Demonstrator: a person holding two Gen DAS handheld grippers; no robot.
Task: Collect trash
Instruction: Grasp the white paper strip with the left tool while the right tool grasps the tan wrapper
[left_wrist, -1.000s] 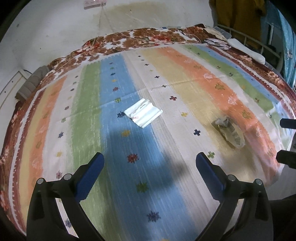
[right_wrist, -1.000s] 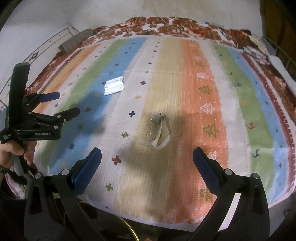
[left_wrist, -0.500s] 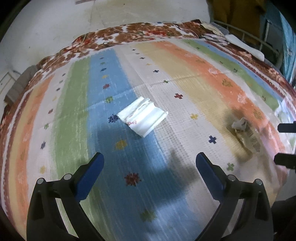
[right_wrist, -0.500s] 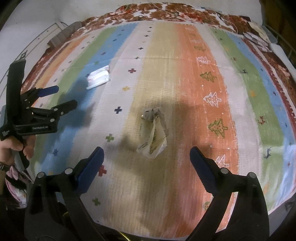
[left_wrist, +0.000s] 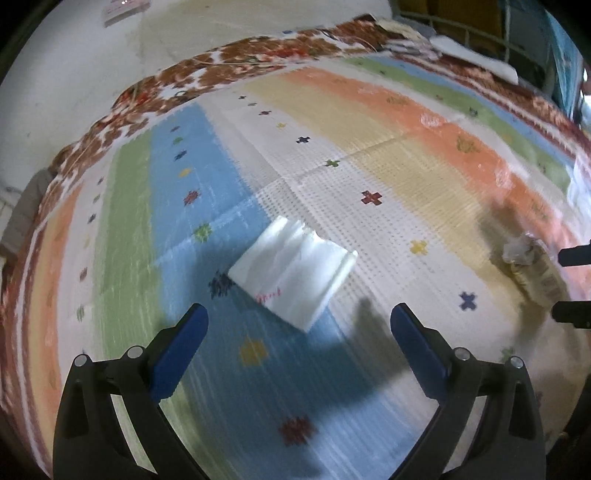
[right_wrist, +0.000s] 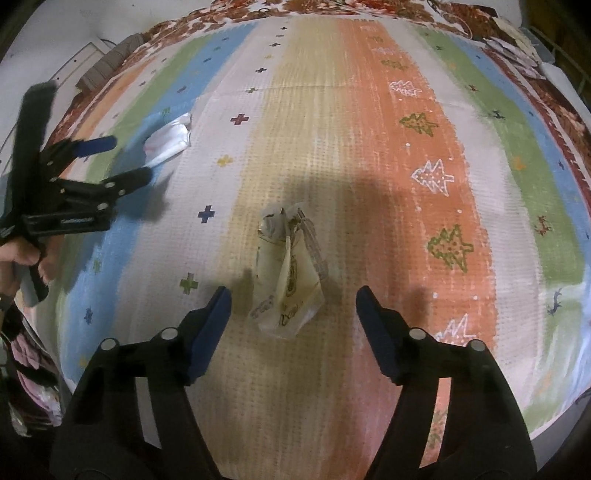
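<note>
Right gripper (right_wrist: 293, 306) closing over crumpled wrapper (right_wrist: 290, 273) on striped bedcover (right_wrist: 388, 155), not pinching; left gripper (left_wrist: 299, 325) spread beside white wrapper (left_wrist: 295, 269).

Both views are fisheye and look steeply down along their own fingers onto a striped bedspread (left_wrist: 369, 155), its flowered border at the top of each frame. The left wrist view hangs close over the white wrapper (left_wrist: 293, 273) at frame centre. The right wrist view hangs close over the crumpled clear wrapper (right_wrist: 290, 269). Each shows the other's wrapper at an edge, and the right view catches the left gripper (right_wrist: 122, 158) at its left edge.
</note>
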